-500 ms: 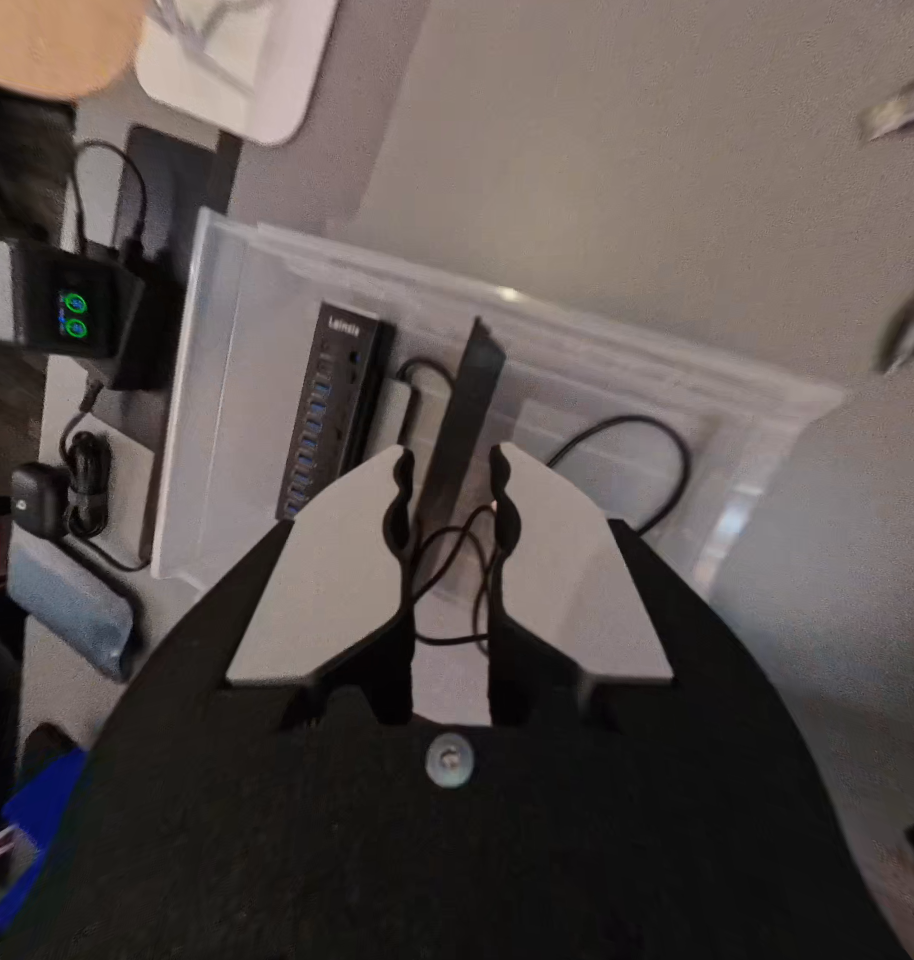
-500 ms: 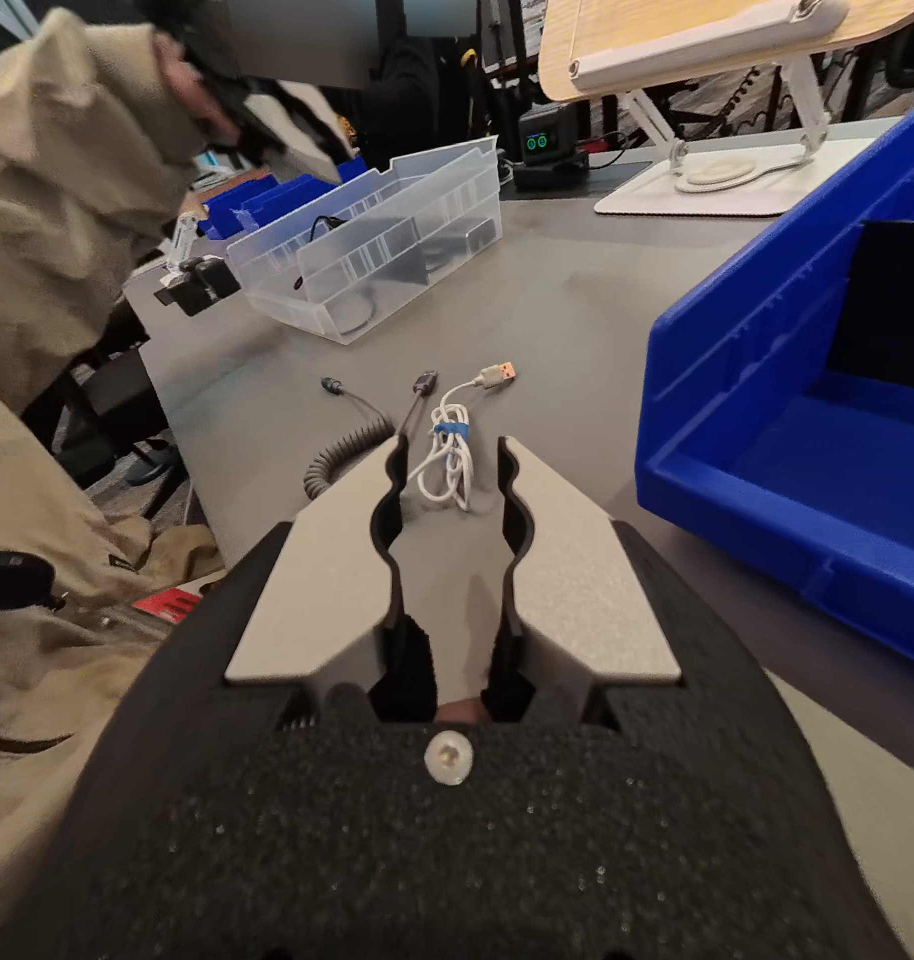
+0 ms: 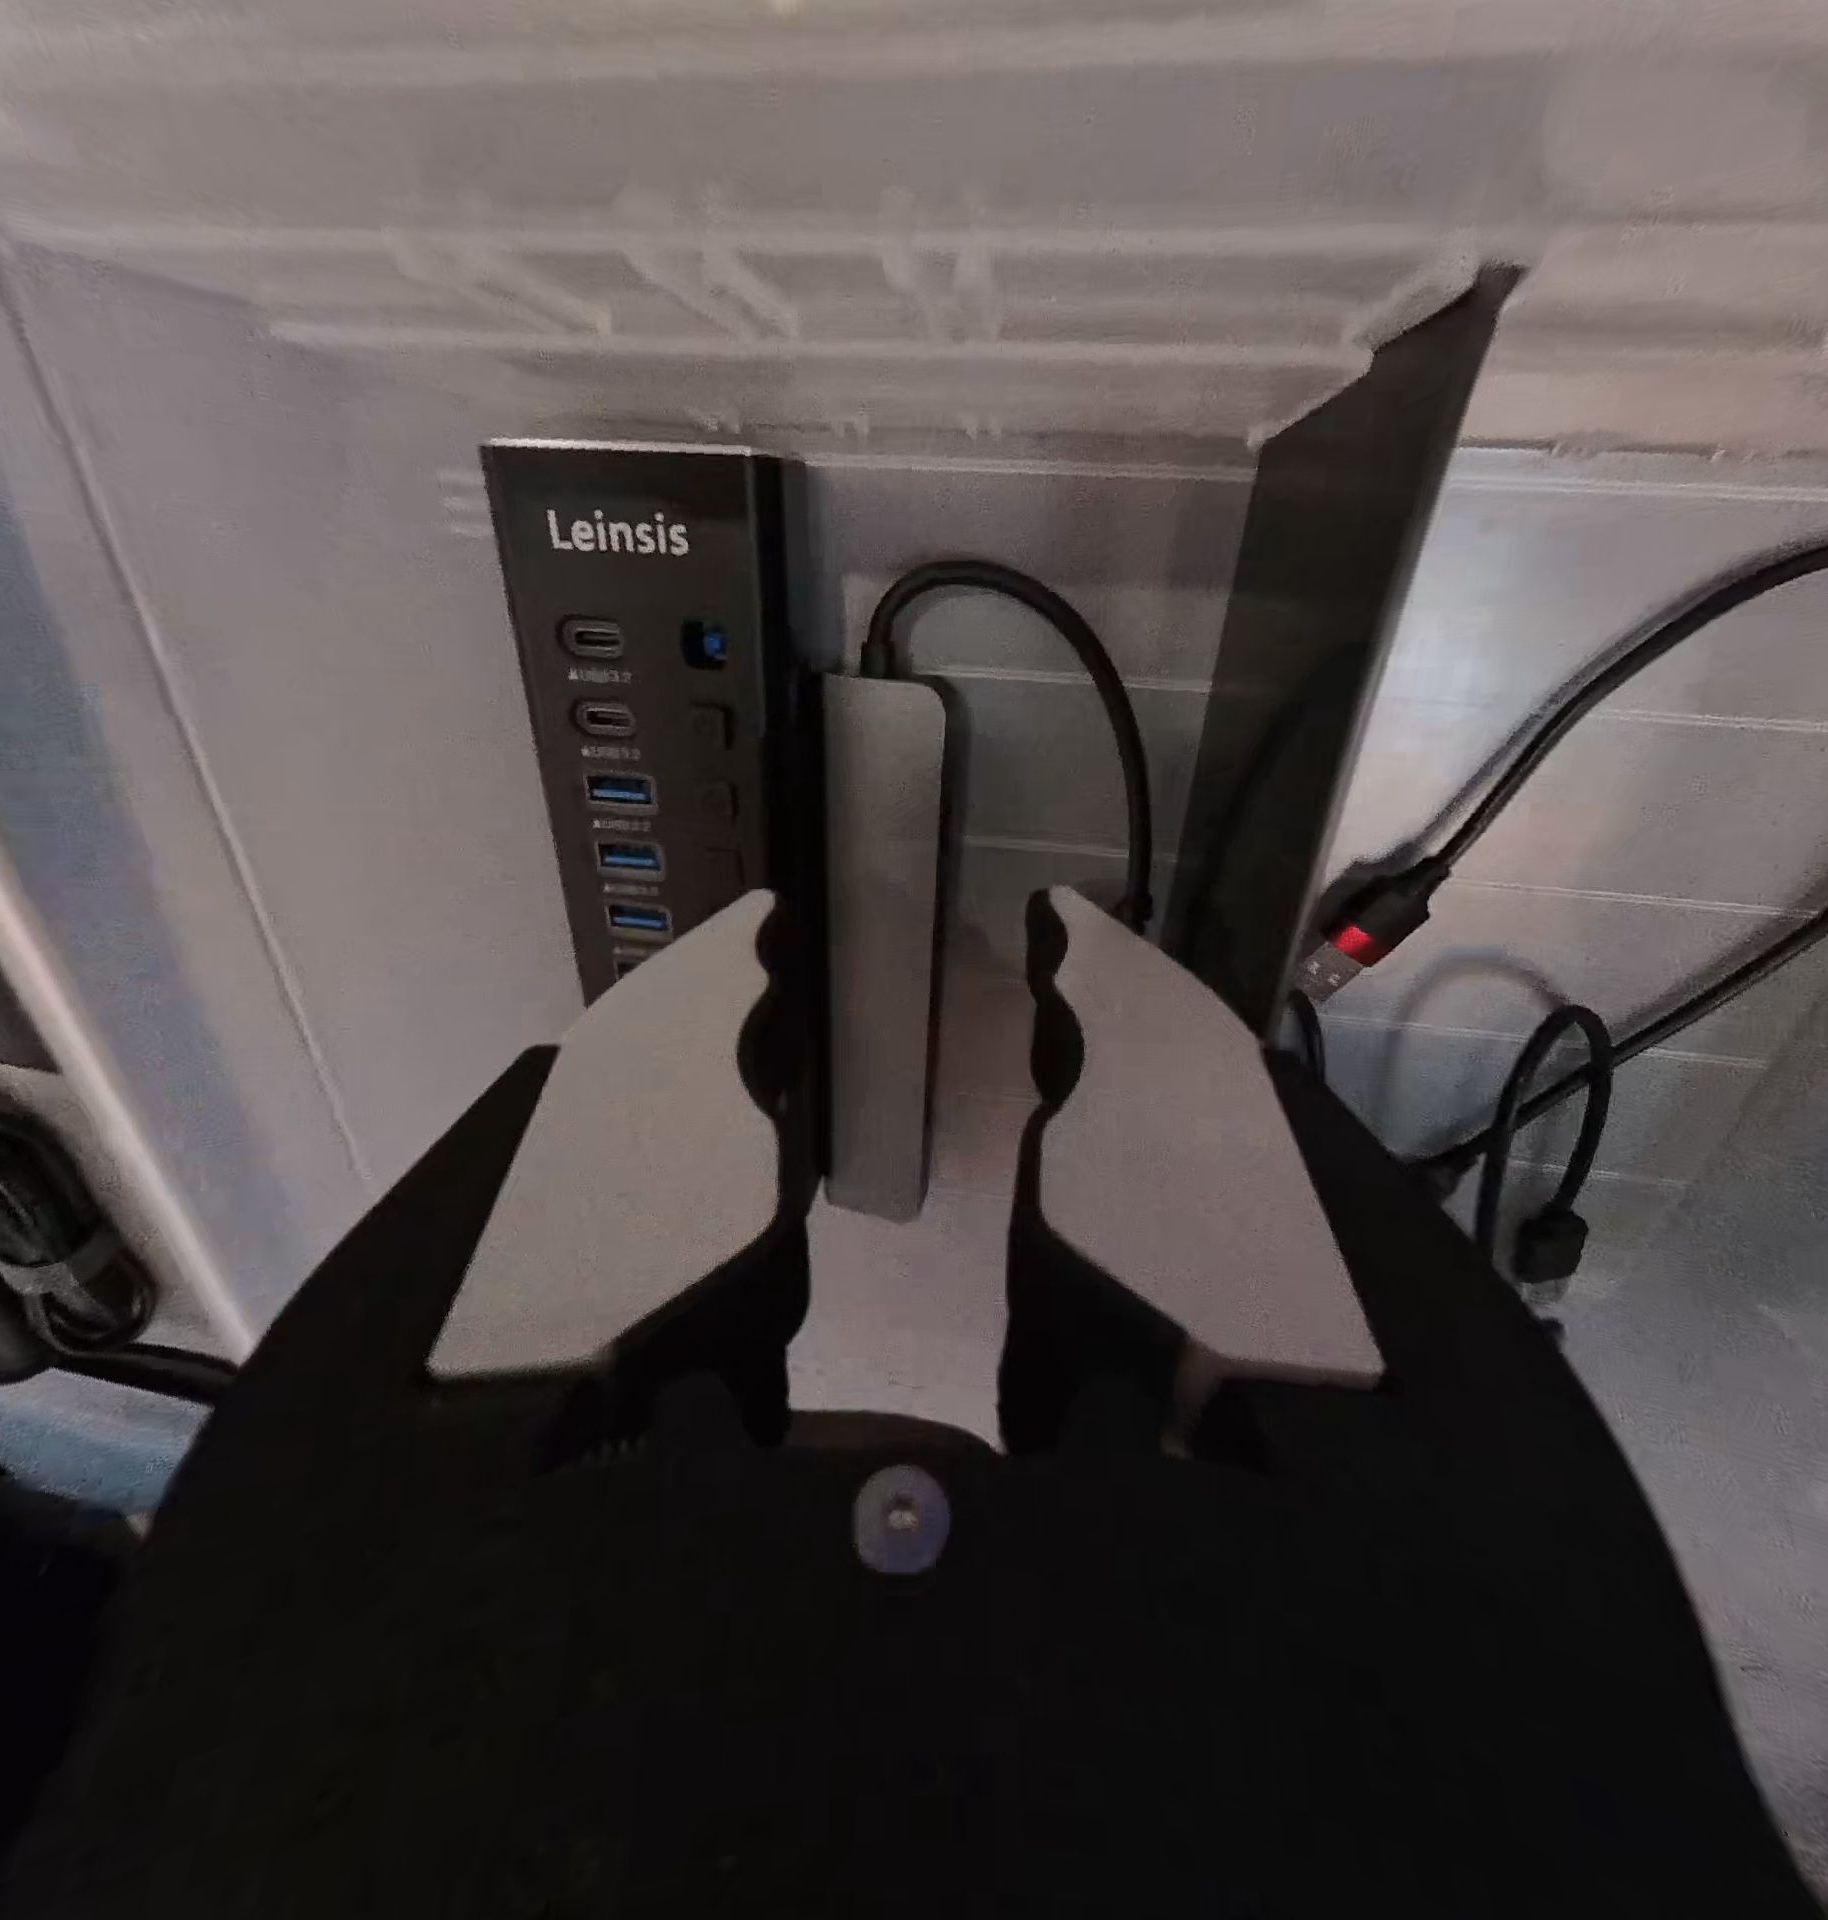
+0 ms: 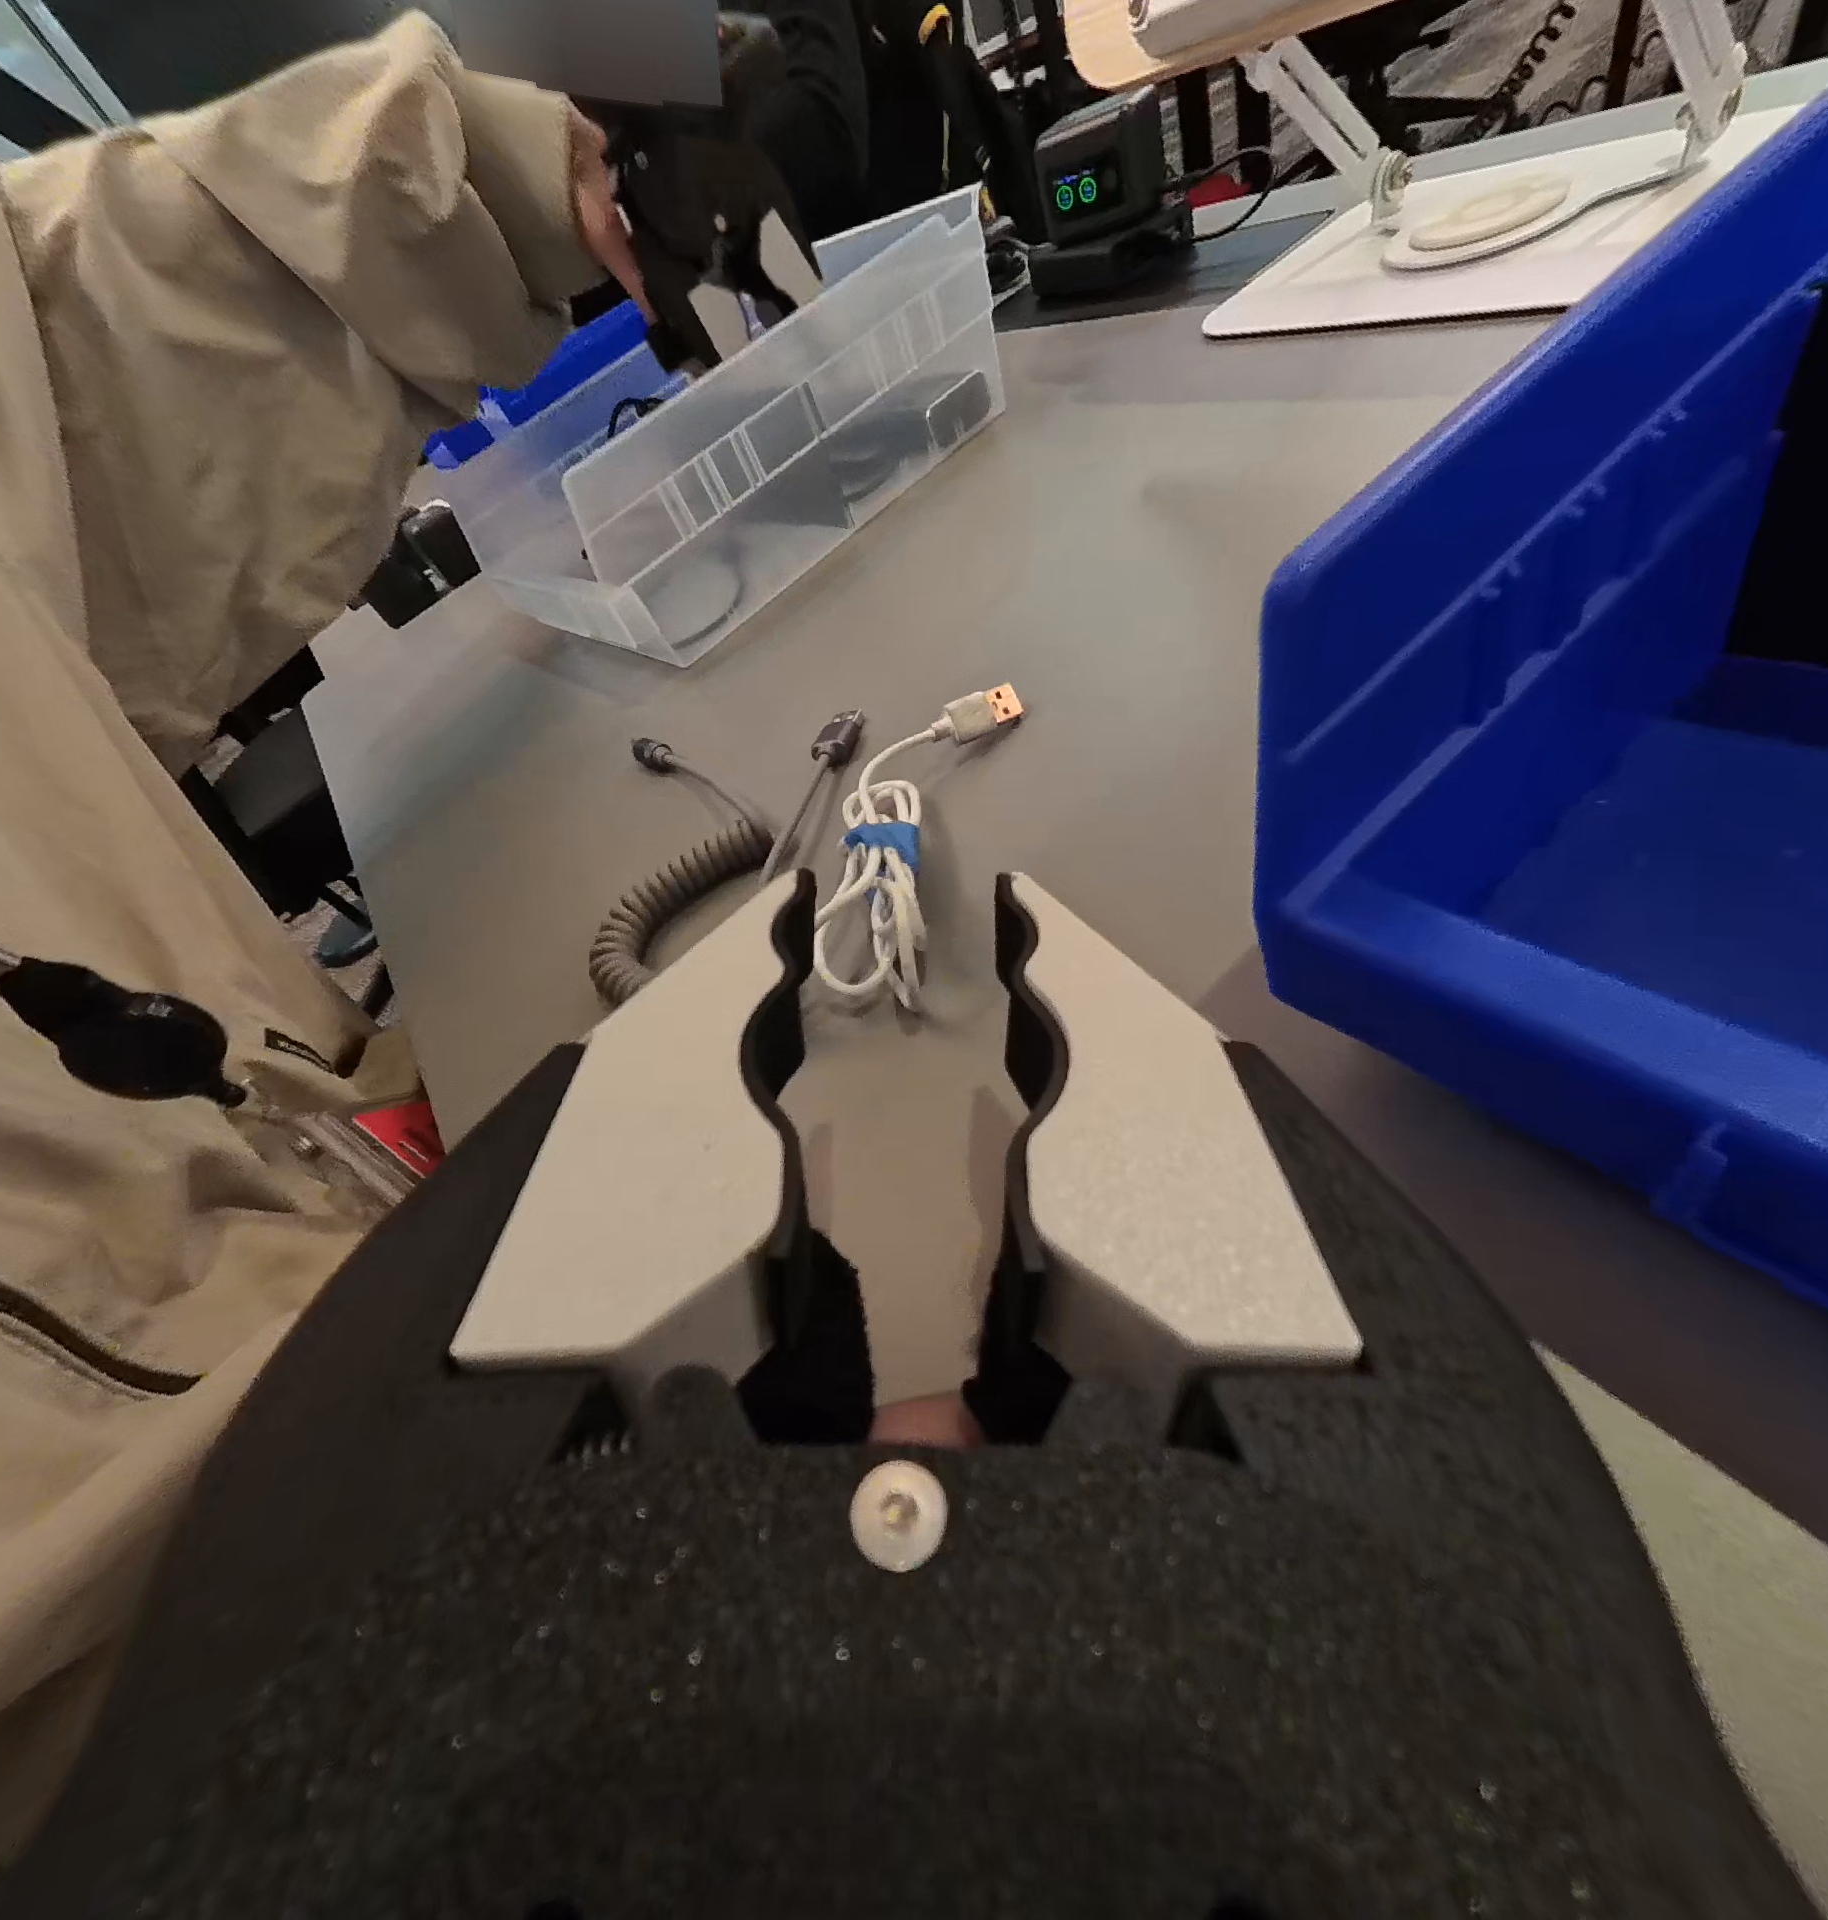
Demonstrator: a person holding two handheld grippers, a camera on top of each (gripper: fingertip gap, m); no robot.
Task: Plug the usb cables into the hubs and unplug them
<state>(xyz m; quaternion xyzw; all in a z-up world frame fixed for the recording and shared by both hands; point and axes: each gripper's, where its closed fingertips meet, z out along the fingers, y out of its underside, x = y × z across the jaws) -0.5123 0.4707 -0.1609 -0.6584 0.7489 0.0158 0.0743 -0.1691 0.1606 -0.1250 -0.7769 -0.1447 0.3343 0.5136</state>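
Both tongs gape empty: left gripper (image 3: pixel 902 935) has dropped into the bin (image 3: pixel 266 727) since half a sec ago, straddling the grey hub (image 3: pixel 882 935) w/ black hub (image 3: pixel 661 727) at 11, right gripper (image 4: pixel 902 914) unmoved, cables (image 4: pixel 879 894) at 12, so hub grab prob next.

glossy black hub (image 3: pixel 640 727); matt grey metal hub (image 3: pixel 882 935), translucent plastic tray (image 4: pixel 785 457)
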